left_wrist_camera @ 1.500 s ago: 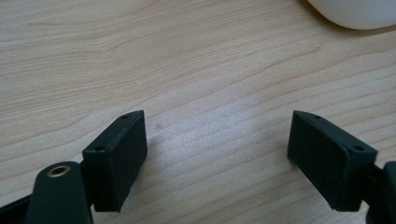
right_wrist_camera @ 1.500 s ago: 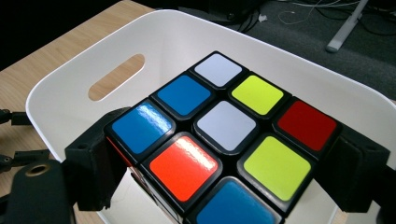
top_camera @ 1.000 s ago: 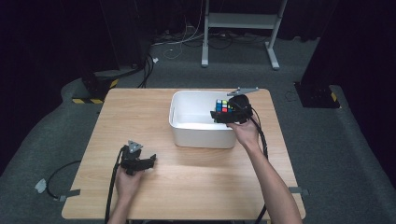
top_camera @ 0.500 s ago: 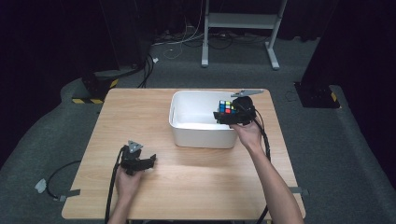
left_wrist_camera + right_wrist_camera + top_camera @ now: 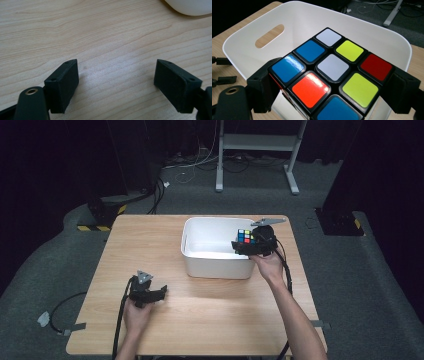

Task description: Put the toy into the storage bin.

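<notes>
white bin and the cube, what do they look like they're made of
White bin: probably moulded plastic, smooth and matte, with rounded corners and a cut-out handle slot. Cube: likely hard black plastic with glossy coloured tiles; glare shows on the blue and orange ones. It sits clamped in the right gripper above the bin.

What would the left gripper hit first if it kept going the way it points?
Probably the white bin. The left gripper rests open on the table, aimed right; its own view shows bare wood ahead and the bin's base at the top. Exact line is uncertain.

A grey metal stand (image 5: 260, 150) and loose cables (image 5: 190, 167) sit beyond the table (image 5: 200, 320).
</notes>
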`<state>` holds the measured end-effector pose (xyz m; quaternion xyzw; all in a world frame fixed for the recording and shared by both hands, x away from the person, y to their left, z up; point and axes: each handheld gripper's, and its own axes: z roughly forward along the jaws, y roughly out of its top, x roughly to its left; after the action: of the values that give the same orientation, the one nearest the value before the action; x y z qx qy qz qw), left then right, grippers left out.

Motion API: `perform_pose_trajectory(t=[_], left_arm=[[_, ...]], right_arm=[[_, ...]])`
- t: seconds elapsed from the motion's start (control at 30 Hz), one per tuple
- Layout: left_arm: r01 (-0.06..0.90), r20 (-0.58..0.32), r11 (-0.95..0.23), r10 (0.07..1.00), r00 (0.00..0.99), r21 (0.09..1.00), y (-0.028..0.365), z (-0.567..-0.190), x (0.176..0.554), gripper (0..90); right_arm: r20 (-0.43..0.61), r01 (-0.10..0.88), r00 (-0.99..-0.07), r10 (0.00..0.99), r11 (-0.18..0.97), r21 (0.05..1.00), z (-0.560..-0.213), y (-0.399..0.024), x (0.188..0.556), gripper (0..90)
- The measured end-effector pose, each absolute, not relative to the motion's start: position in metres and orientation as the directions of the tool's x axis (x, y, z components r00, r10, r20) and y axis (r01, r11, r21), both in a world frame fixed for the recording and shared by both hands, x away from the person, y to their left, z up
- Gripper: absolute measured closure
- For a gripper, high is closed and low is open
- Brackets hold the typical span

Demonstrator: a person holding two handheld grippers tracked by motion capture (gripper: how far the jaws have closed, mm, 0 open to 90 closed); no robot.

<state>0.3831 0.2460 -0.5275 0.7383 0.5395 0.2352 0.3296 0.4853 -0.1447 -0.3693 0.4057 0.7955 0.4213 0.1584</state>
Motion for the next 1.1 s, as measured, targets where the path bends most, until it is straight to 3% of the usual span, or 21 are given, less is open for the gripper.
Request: perform_pose_trajectory(t=[1.1], left_arm=[[0.642, -0.008, -0.201, 0.952, 0.307, 0.74, 0.246, -0.528, 0.383, 20.0]], right_arm=[[0.091, 0.528, -0.595, 0.799, 0.304, 0.793, -0.382, -0.154, 0.484, 13.9]])
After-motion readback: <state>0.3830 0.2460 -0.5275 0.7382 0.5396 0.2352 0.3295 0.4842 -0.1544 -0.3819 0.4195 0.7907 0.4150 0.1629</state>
